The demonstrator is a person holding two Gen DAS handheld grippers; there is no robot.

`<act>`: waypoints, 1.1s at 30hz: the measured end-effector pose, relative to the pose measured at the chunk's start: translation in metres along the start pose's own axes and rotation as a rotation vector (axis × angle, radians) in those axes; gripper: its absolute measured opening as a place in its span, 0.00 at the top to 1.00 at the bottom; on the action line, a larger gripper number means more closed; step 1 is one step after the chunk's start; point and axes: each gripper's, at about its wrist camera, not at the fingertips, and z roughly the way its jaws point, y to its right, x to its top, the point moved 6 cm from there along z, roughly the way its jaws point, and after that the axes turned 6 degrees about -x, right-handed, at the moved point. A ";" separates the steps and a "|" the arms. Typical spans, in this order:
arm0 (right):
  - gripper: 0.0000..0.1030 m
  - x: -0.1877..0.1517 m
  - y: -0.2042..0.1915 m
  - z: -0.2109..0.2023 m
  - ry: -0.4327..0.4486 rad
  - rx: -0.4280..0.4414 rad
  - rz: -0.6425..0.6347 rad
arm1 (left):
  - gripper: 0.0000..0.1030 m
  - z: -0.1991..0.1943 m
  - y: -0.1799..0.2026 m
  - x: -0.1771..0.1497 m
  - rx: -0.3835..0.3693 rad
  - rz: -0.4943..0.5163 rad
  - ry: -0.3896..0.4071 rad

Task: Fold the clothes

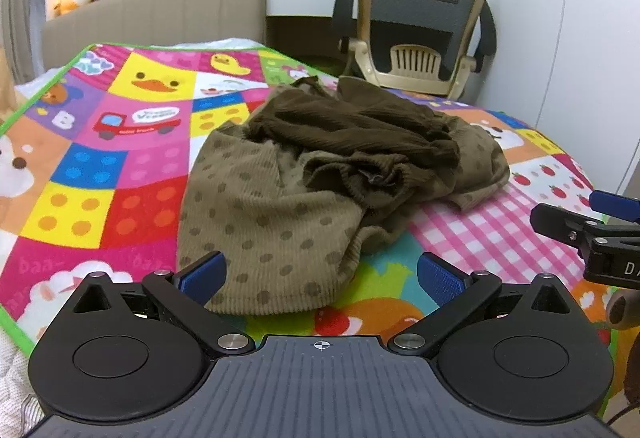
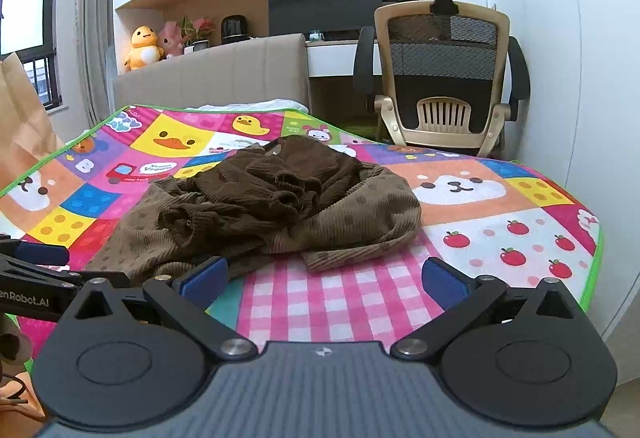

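Observation:
A crumpled heap of brown clothes lies on a colourful patchwork mat (image 1: 100,165) on a bed. A light olive dotted corduroy piece (image 1: 260,222) spreads at the near side, and a darker brown ribbed piece (image 1: 352,129) is bunched on top. My left gripper (image 1: 322,274) stands open just short of the dotted hem, nothing between its blue pads (image 1: 204,274). In the right wrist view the same heap (image 2: 280,205) sits ahead and left of my open right gripper (image 2: 324,280), which hovers over the pink checked patch (image 2: 332,298). The right gripper's side also shows (image 1: 600,234).
A beige headboard (image 2: 216,73) closes the bed's far end, with plush toys (image 2: 142,47) on a ledge behind. An office chair (image 2: 444,77) and a desk stand beyond the mat's far right. A brown paper bag (image 2: 20,117) is at the left.

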 end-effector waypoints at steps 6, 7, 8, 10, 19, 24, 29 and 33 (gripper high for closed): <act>0.00 -0.005 -0.003 0.003 -0.020 -0.001 -0.017 | 0.00 -0.001 -0.001 -0.002 0.012 0.009 0.010; 0.00 -0.006 -0.003 0.003 -0.023 -0.001 -0.020 | 0.00 -0.001 0.000 -0.002 0.011 0.013 0.010; 0.00 -0.007 -0.004 0.004 -0.026 -0.001 -0.022 | 0.00 -0.001 0.001 -0.003 0.011 0.016 0.008; 0.00 -0.008 -0.004 0.006 -0.038 0.000 -0.024 | 0.00 0.002 -0.002 -0.004 0.002 0.008 0.001; 0.00 -0.009 -0.004 0.006 -0.043 0.008 -0.023 | 0.00 -0.001 -0.001 -0.004 -0.003 0.010 0.005; 0.00 -0.010 -0.004 0.006 -0.047 0.009 -0.019 | 0.00 -0.001 -0.001 -0.004 -0.005 0.009 0.002; 0.00 -0.011 -0.003 0.007 -0.049 0.004 -0.014 | 0.00 0.000 -0.001 -0.004 -0.005 0.006 -0.003; 0.00 -0.011 -0.002 0.007 -0.051 0.003 -0.013 | 0.00 0.000 -0.001 -0.005 -0.005 0.005 -0.005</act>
